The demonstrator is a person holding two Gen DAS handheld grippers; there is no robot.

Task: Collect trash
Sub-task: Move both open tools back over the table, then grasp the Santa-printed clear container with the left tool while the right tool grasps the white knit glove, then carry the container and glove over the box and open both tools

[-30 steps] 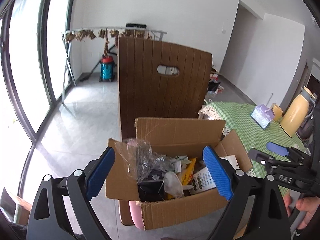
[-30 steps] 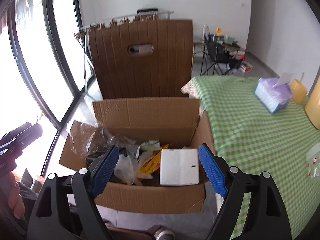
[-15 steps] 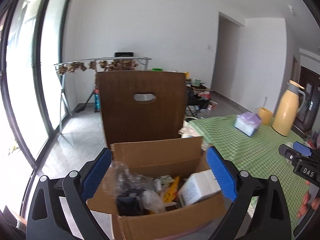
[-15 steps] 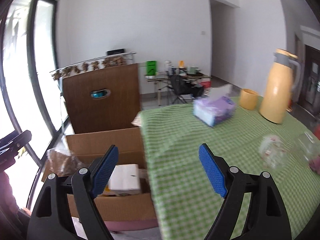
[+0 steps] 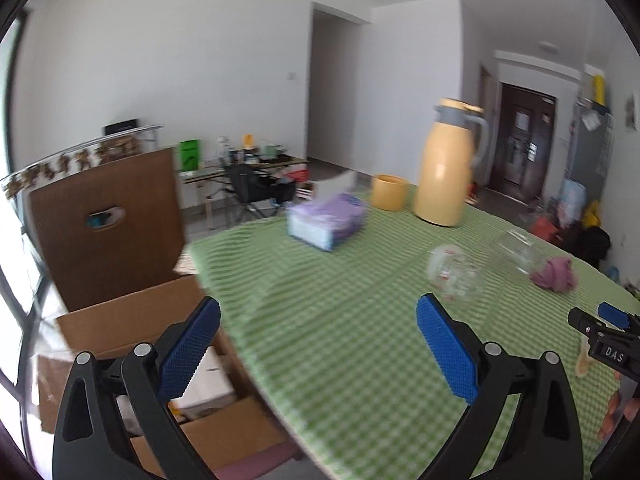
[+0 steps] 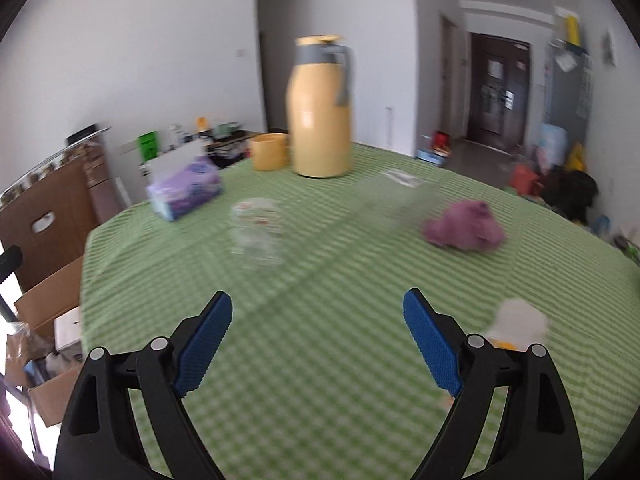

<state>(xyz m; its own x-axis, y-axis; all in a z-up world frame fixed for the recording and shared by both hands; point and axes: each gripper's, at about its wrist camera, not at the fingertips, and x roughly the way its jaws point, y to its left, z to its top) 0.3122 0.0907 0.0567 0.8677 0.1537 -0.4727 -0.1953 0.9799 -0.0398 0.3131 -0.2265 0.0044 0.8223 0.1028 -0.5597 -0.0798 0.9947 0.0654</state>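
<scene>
Green checked table (image 6: 320,360) (blurred); both tools empty, jaws just widening

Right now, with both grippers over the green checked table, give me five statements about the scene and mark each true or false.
1. The tall yellow jug with the grey lid stands upright on the green checked tablecloth. True.
2. The left gripper is clamped on a clear plastic cup. False: it is open and empty.
3. The crumpled purple cloth lies inside the brown cardboard box. False: it lies on the tablecloth.
4. The purple tissue pack lies on the table. True.
5. The right gripper holds the short yellow cup. False: it is open and empty; the cup stands beside the jug.
</scene>
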